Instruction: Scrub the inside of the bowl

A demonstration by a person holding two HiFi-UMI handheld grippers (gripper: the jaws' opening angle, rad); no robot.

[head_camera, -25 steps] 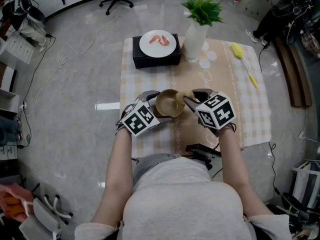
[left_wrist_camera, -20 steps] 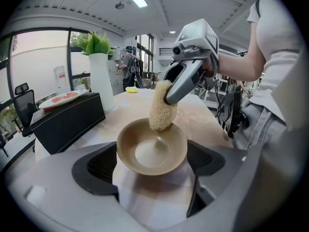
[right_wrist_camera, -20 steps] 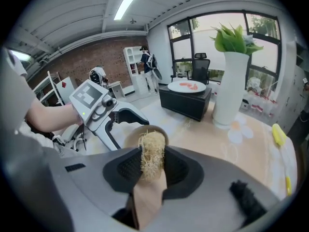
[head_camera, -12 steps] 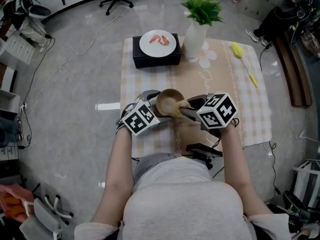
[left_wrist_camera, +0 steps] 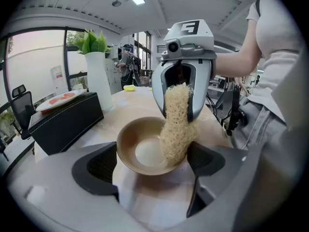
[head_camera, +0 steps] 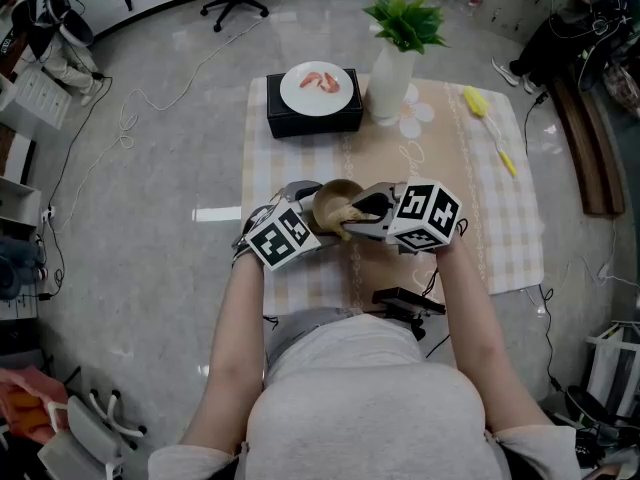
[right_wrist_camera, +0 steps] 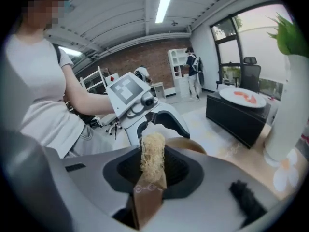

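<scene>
Bowl [head_camera: 333,204] sits near the table's [head_camera: 505,218] front edge, clamped at its sides by the wide-spread left gripper [left_wrist_camera: 151,164]. Right gripper [right_wrist_camera: 153,170] pinches a fibrous sponge [left_wrist_camera: 177,124], tip against the bowl's inner wall; scrubbing looks under way. Next calls for sweeping the sponge round wall and bottom, with the bowl braced.

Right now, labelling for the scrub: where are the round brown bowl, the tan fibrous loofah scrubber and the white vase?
Round brown bowl [left_wrist_camera: 148,152]: left gripper view, inner bottom.
Tan fibrous loofah scrubber [left_wrist_camera: 177,116]: left gripper view, middle.
White vase [head_camera: 386,78]: head view, body.
</scene>
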